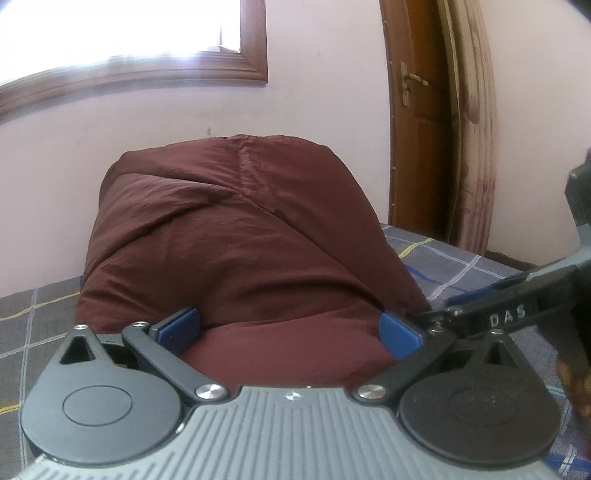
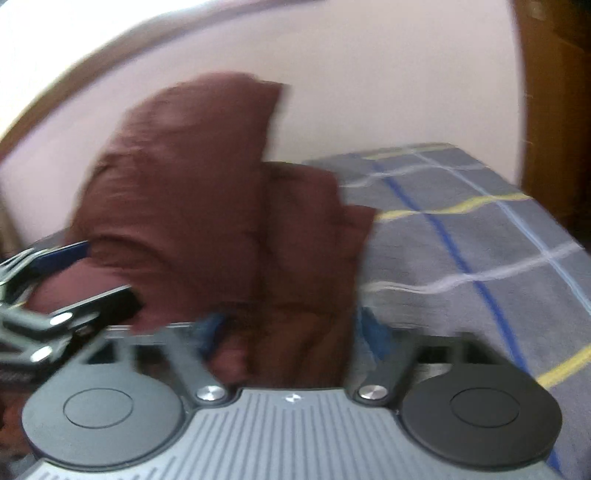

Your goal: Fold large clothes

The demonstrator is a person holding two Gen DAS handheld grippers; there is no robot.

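The maroon garment (image 1: 236, 236) is standing up in a puffy, wrinkled heap on the bed, with its near edge running right in between the blue pads of the left gripper (image 1: 290, 334). Those jaws are sitting fairly wide with cloth bulging through the gap — both pads are pressing against the fabric, but I can't tell if it's a real pinch. A seam is running down the top of the heap.

Over on the right wrist view everything is smearing with motion blur. The same garment (image 2: 207, 206) is hanging in tall folds and dropping straight down into the right gripper (image 2: 291, 332), whose jaws are looking partly open with a bunch of fabric filling the space between them; a firm hold is impossible to confirm. The two grippers are sitting just beside each other, each poking into the other's view.

Underneath, a gray checked bedsheet (image 2: 461, 236) with white, yellow and blue lines is covering the bed. Behind it — a pale pinkish wall (image 1: 314, 103), a wood-framed window (image 1: 122, 33) glowing bright, and a brown wooden door (image 1: 417, 122) with a brass handle.
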